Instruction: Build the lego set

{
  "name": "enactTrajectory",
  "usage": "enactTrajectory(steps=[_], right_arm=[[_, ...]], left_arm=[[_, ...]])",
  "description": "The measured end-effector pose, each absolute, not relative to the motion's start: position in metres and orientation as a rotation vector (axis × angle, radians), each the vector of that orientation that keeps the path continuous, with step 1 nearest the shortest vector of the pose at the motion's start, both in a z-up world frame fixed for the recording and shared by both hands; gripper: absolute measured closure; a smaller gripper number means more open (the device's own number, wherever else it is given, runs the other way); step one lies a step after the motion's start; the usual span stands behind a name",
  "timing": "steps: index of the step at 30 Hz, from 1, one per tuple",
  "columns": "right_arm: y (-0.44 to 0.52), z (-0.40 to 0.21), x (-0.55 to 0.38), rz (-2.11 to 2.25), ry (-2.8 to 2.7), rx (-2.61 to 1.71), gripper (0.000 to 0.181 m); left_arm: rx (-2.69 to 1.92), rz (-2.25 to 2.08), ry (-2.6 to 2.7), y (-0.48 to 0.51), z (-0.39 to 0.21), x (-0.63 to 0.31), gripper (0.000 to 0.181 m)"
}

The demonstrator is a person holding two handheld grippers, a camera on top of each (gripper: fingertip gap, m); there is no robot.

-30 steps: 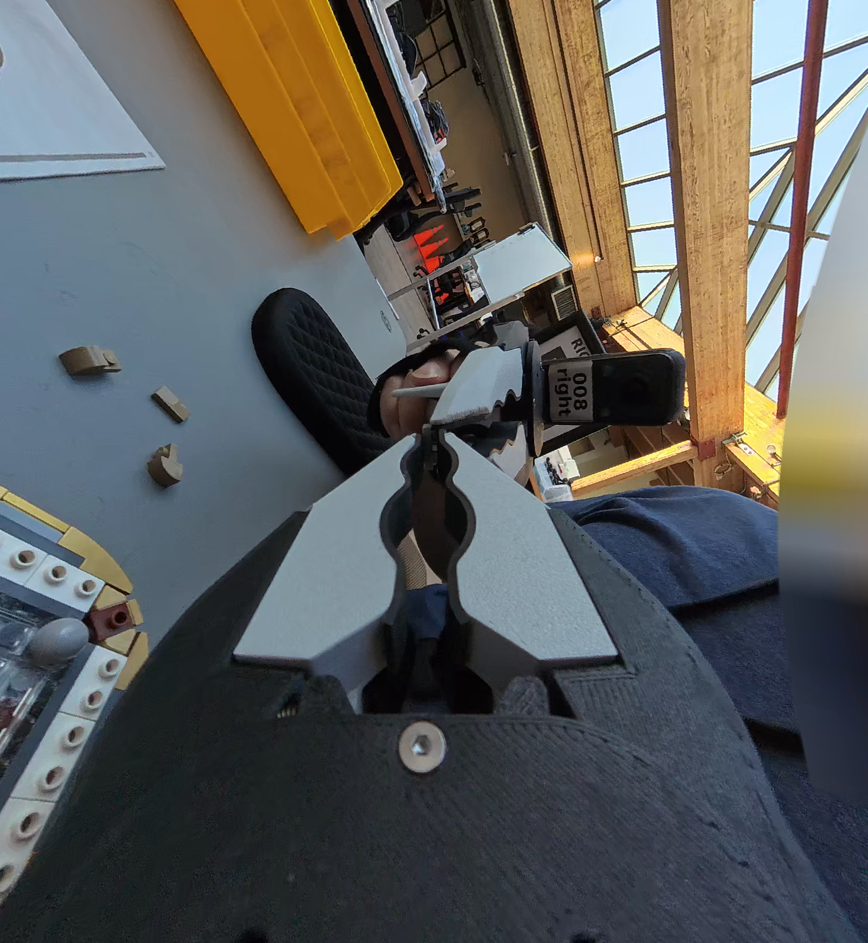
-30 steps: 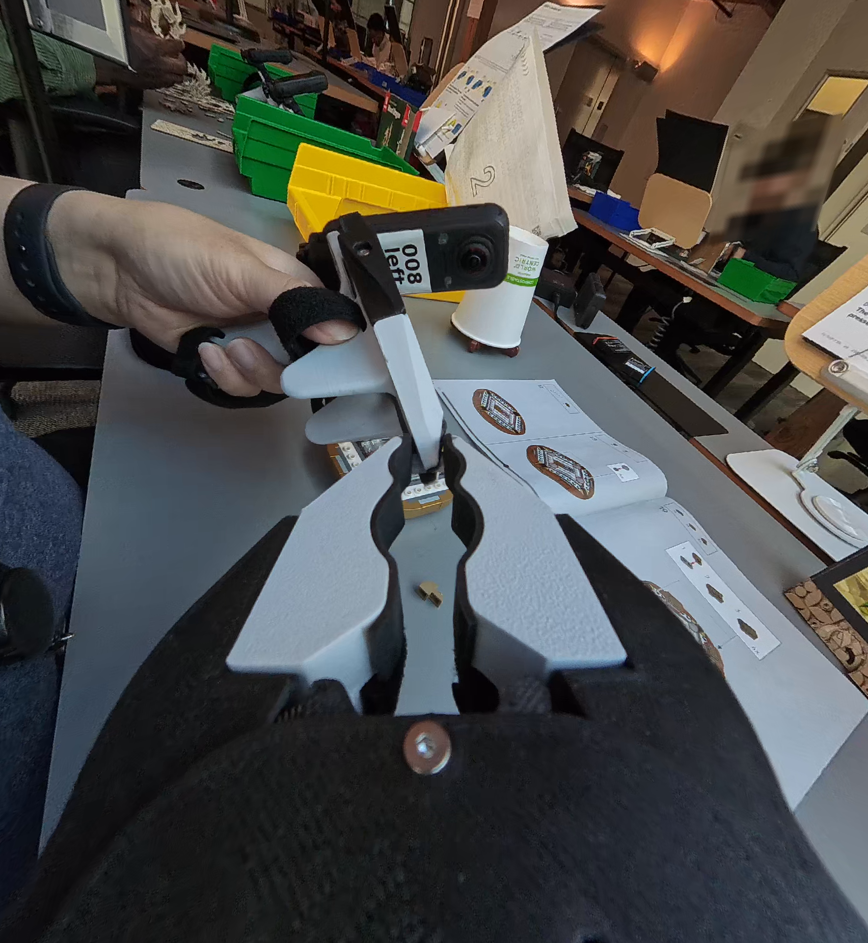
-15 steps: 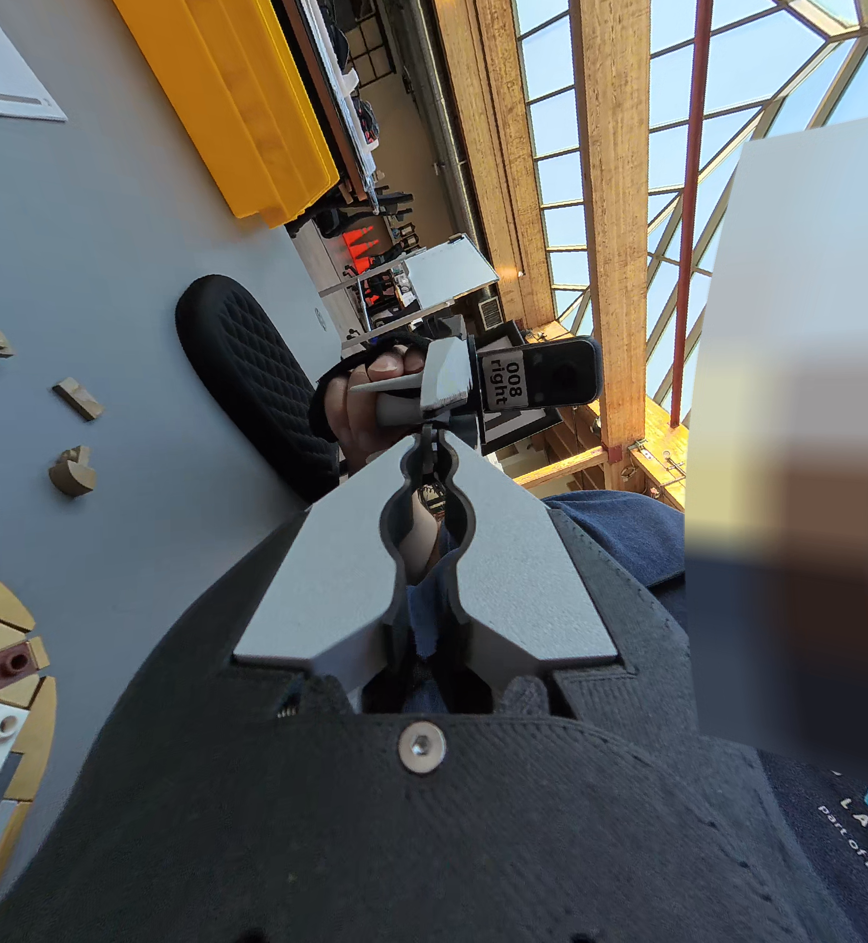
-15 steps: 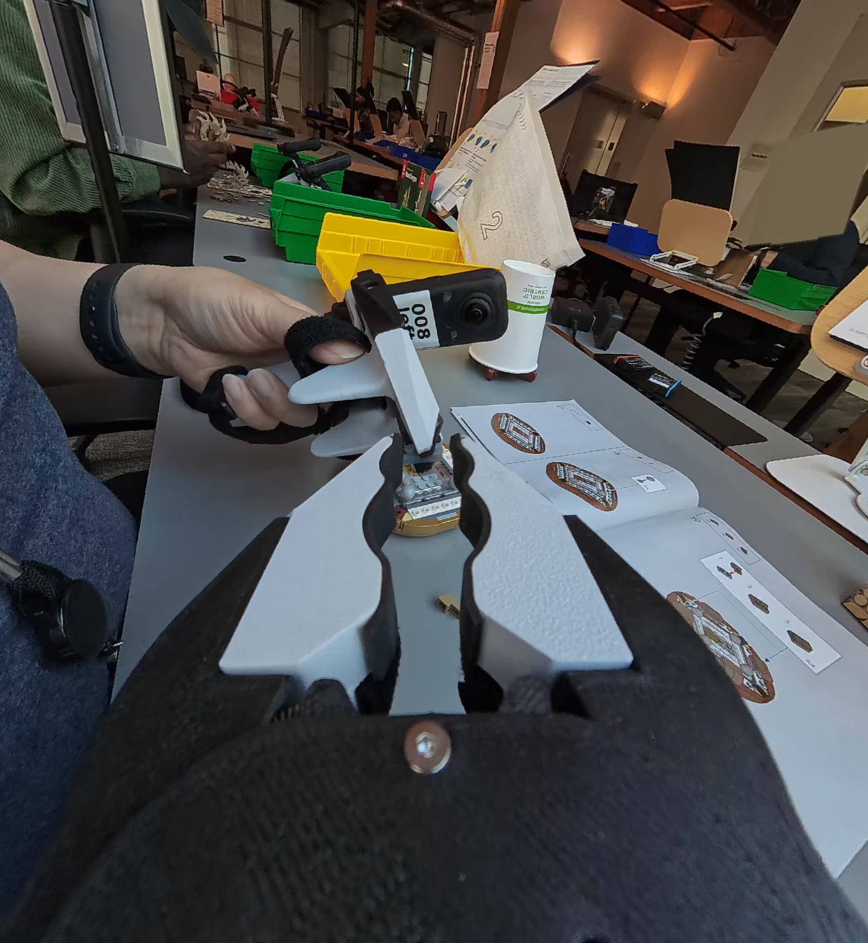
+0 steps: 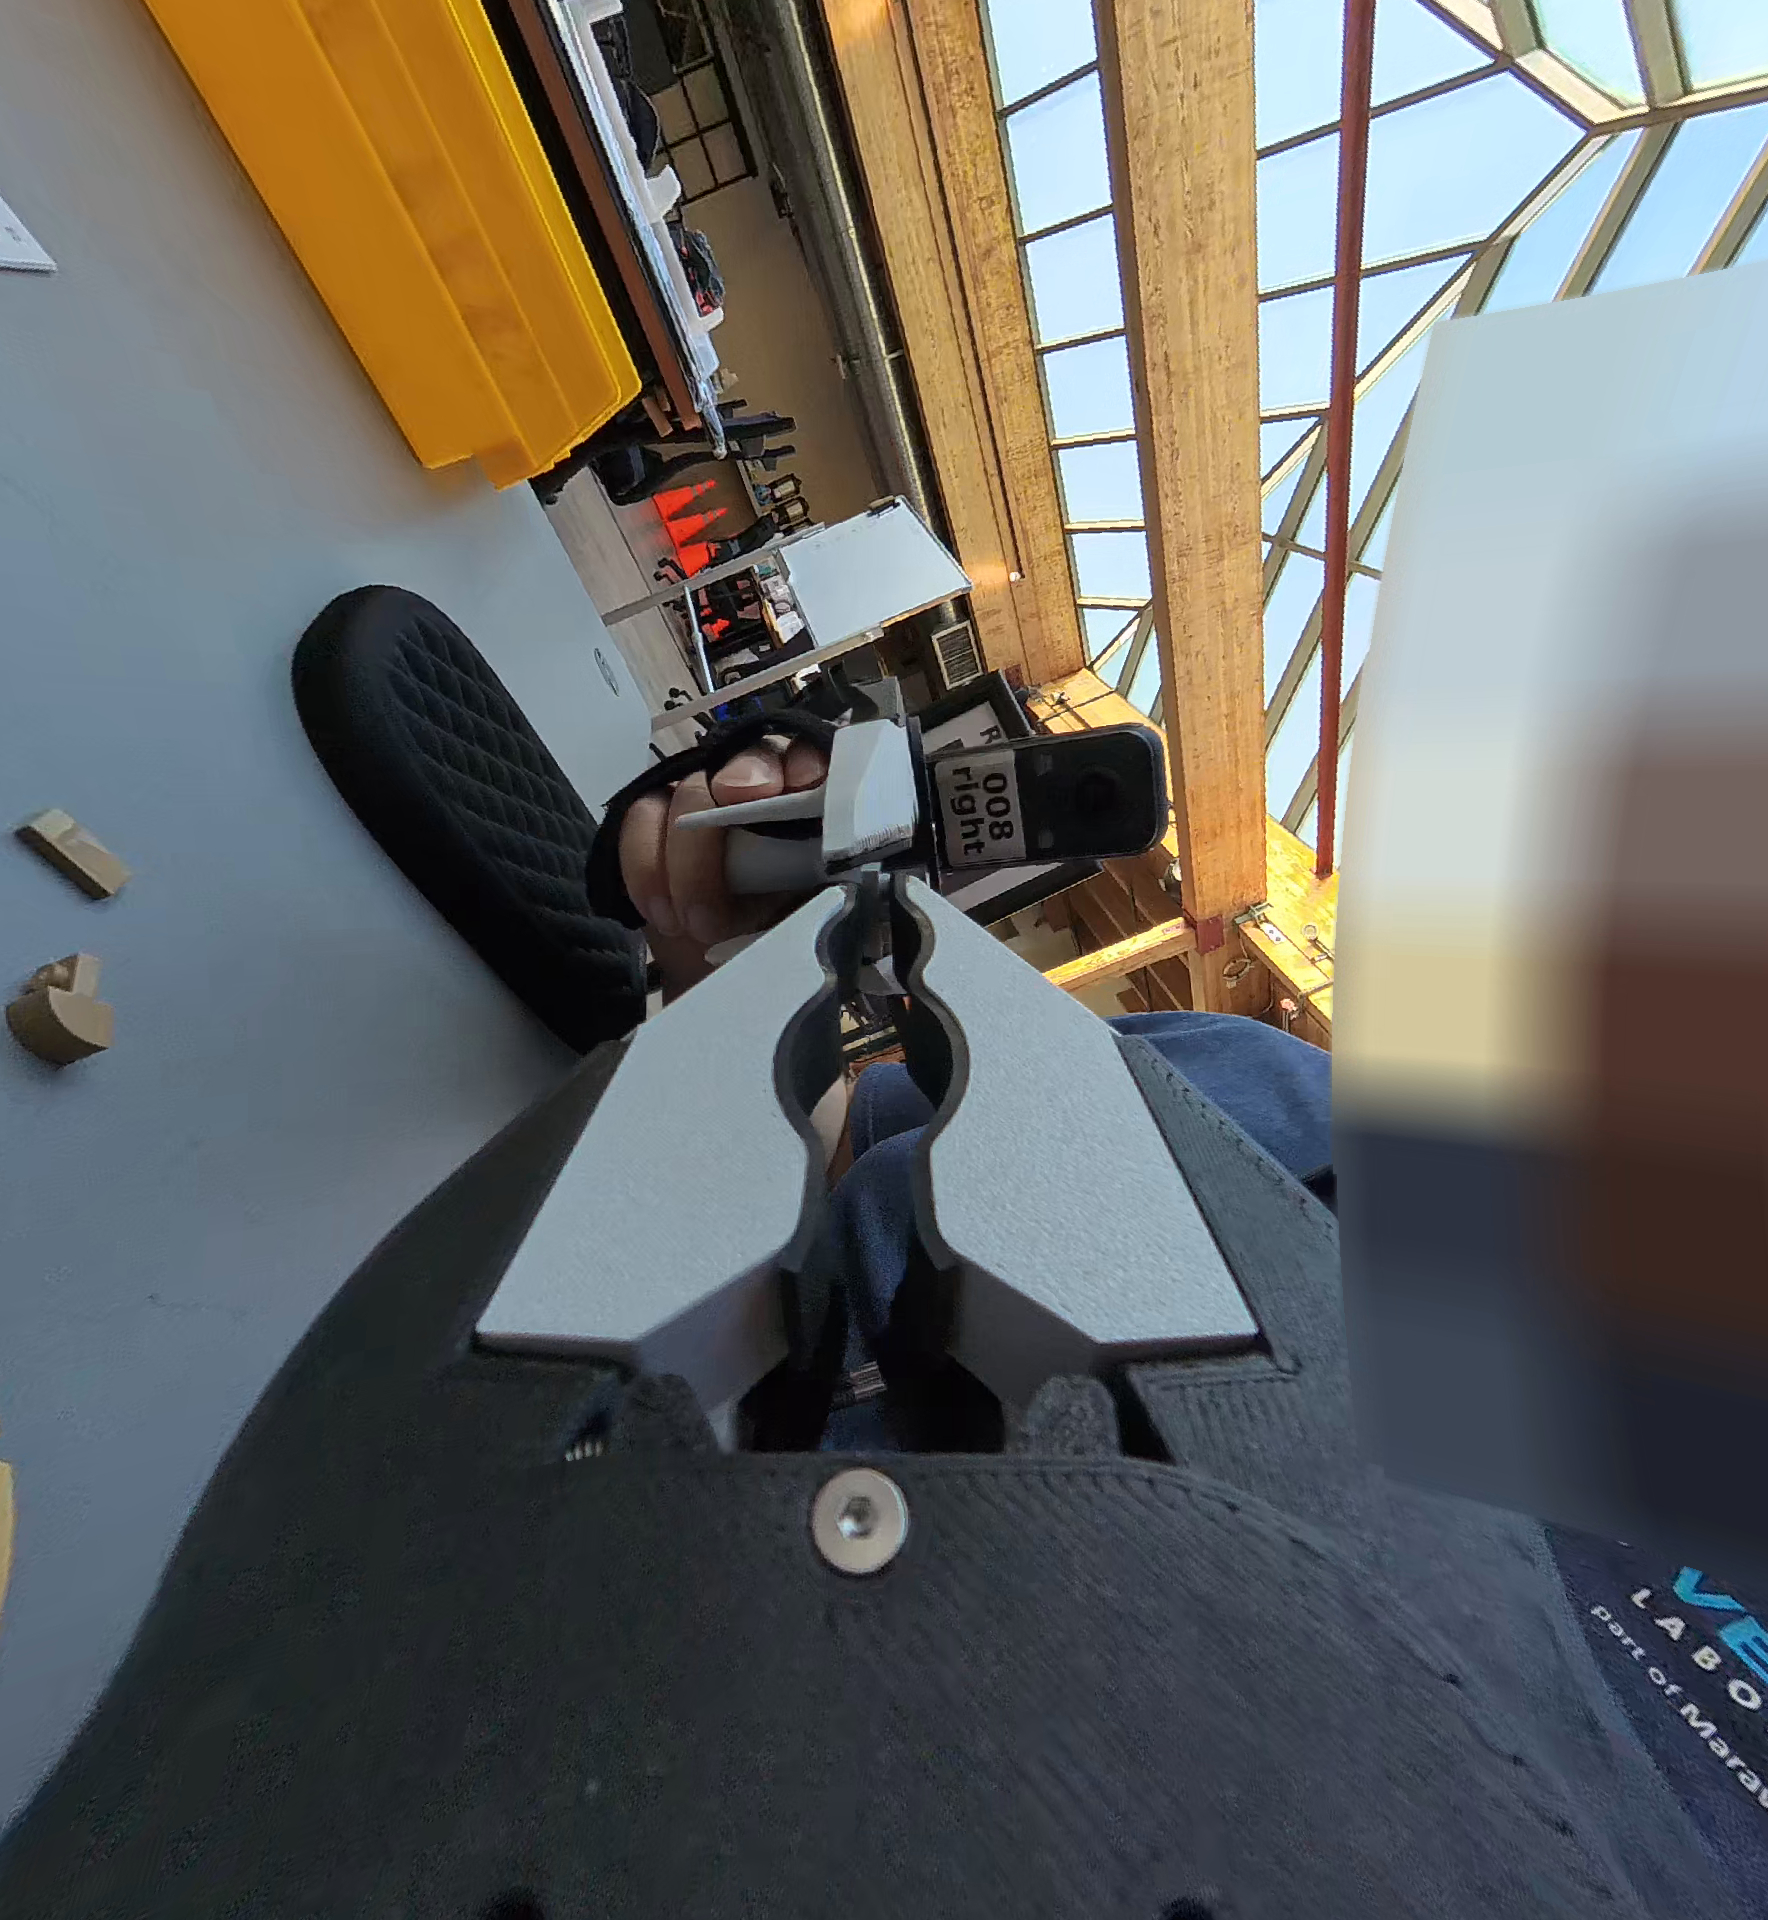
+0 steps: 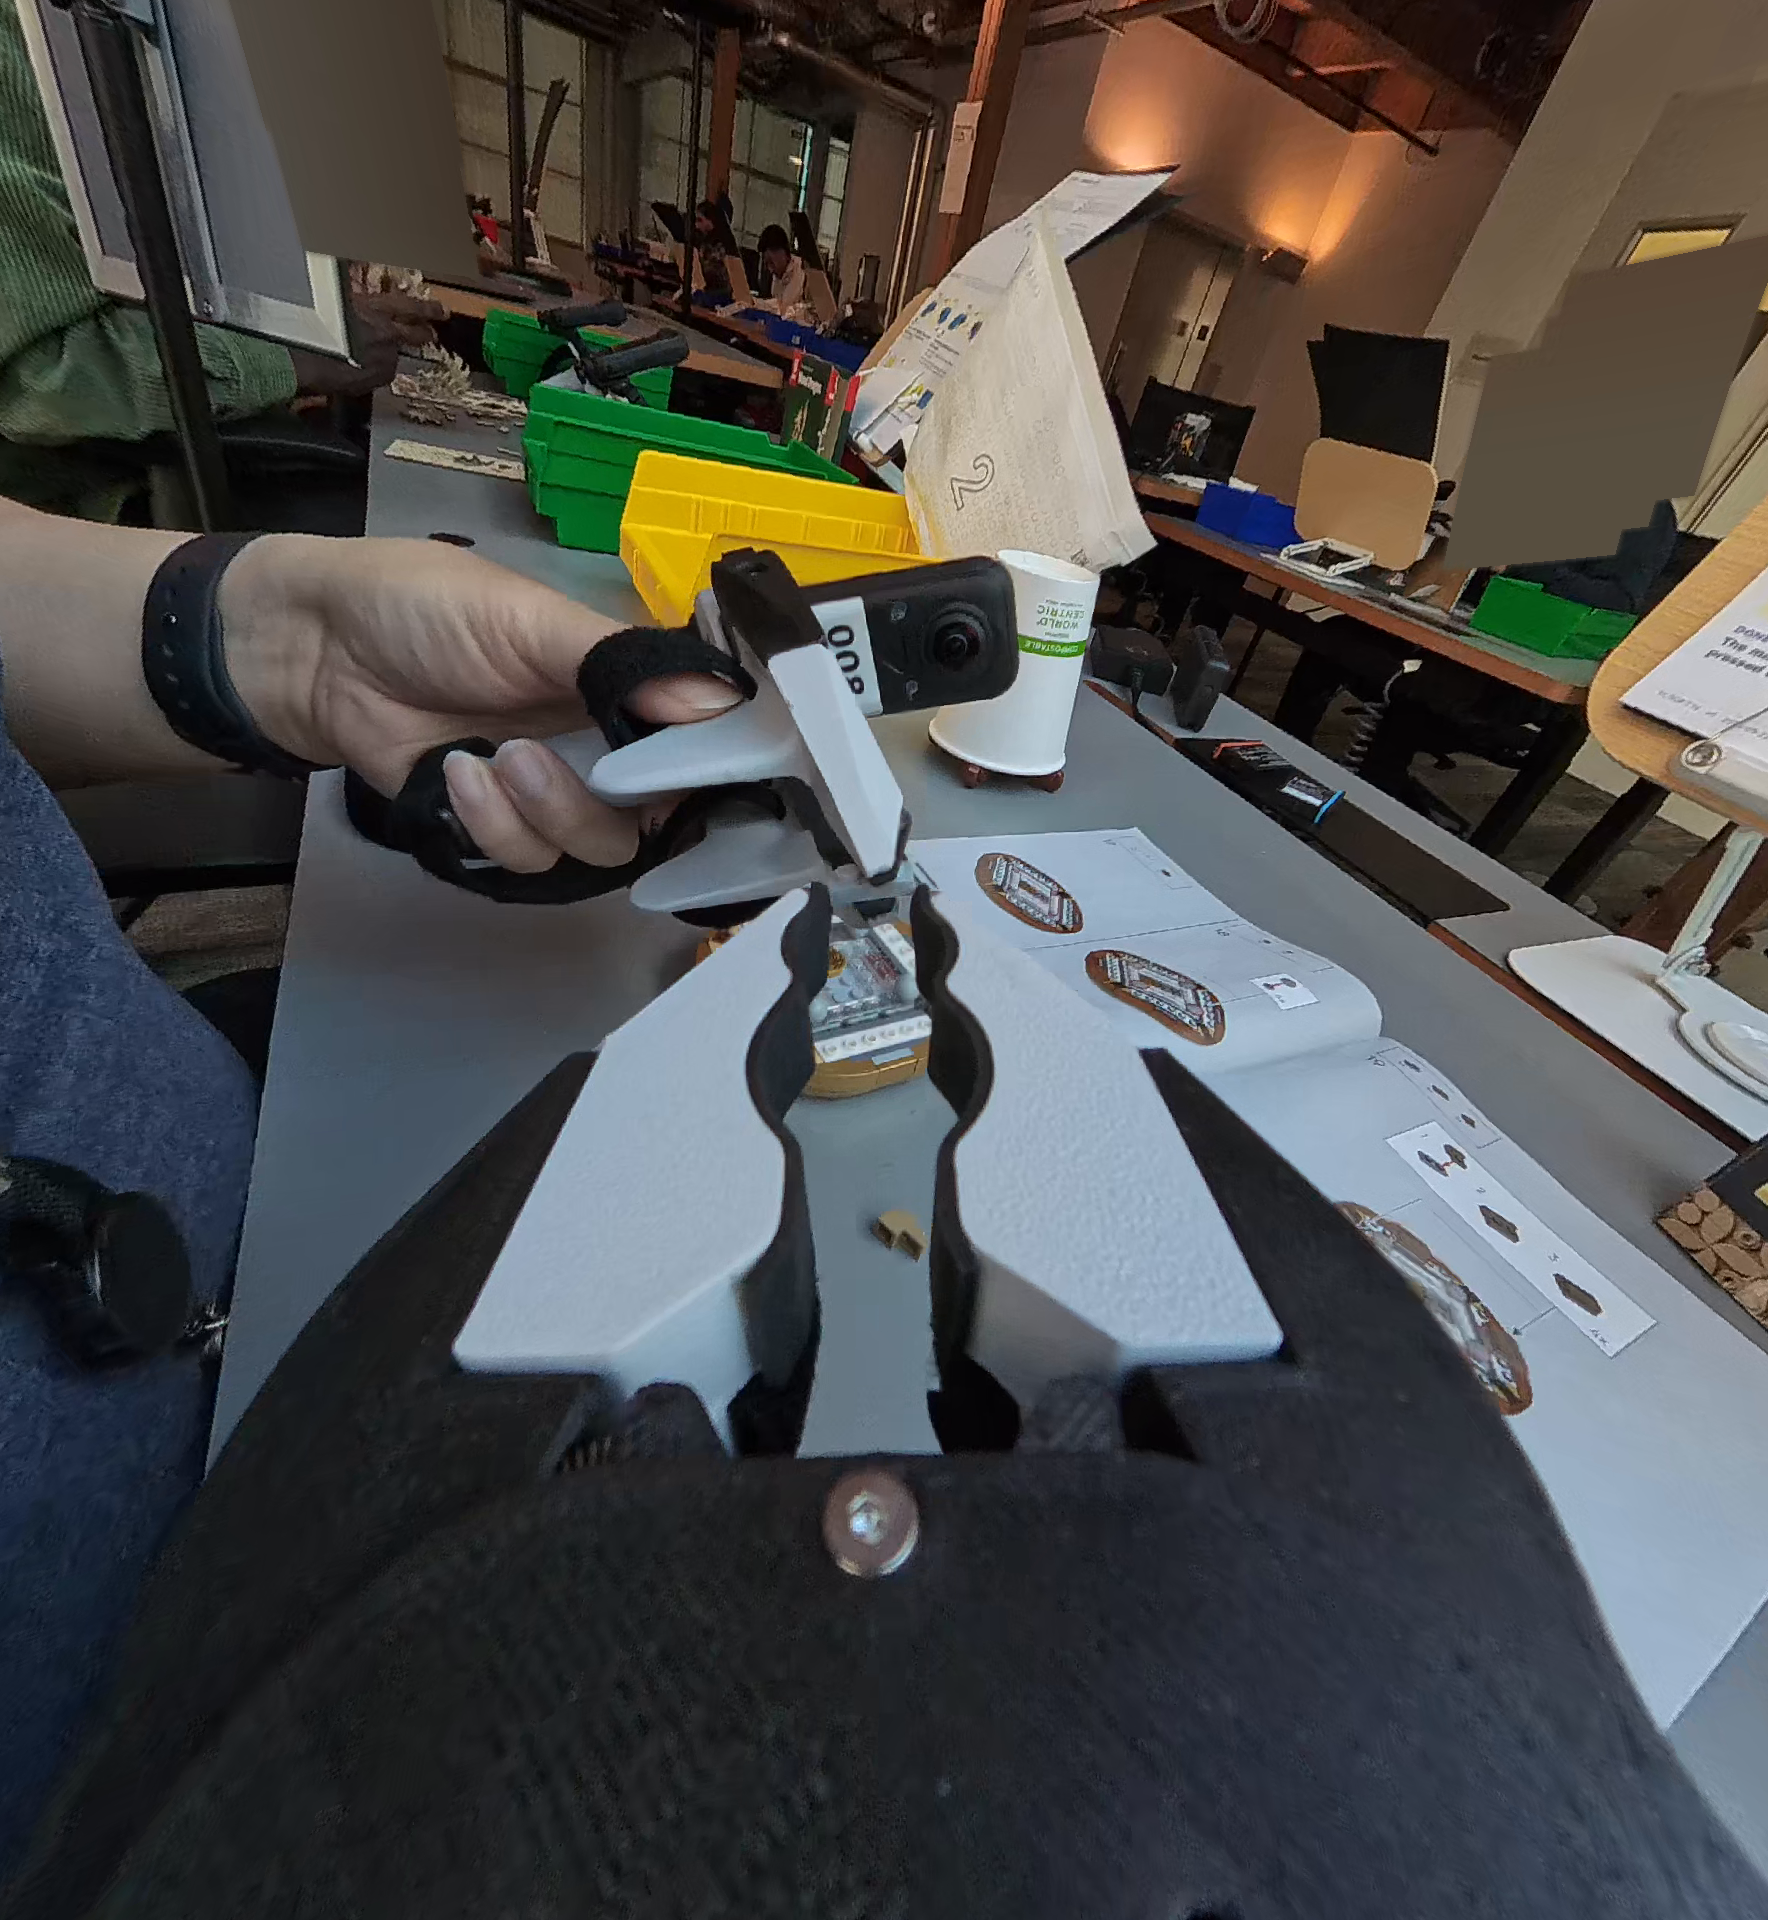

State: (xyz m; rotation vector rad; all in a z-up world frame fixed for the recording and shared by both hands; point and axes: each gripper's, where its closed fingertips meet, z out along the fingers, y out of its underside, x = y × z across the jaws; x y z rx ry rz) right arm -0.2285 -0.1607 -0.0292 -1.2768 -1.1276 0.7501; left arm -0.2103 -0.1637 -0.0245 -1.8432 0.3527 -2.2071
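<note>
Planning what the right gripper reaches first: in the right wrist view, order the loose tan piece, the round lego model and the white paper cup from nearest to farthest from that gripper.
1. Loose tan piece, on the table between the right gripper fingers.
2. Round lego model, just ahead near the fingertips.
3. White paper cup, far back, right of centre.

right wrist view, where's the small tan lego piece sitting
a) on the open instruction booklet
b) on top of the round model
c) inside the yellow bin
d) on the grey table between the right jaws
d: the small tan piece lies on the bare grey table, seen between the open jaws.
</note>
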Motion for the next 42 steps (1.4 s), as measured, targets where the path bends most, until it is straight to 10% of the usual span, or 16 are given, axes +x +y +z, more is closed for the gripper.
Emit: enactTrajectory(steps=[1,12,15,29,42], right_arm=[[-0.16,-0.028,-0.229,0.738,-1.12,-1.265,0.167],[-0.158,-0.034,-0.229,0.75,-1.145,-1.335,0.167],[-0.119,-0.045,-0.208,0.547,-1.113,-1.518,0.167],[-0.046,-0.086,-0.126,0.127,-0.889,-2.052,0.166],[-0.051,-0.106,-0.131,0.366,-0.838,-1.968,0.166]], left_arm=[[-1.841,-2.213,0.349,-0.163,-0.023,-0.21,0.179],[-1.882,-2.164,0.335,-0.16,-0.031,-0.211,0.177],[-1.9,-2.042,0.3,-0.142,-0.034,-0.224,0.149],[-1.751,-0.795,0.955,-0.099,-0.02,-0.271,0.134],[-1.737,-0.554,2.109,-0.081,-0.125,-0.227,0.158]])
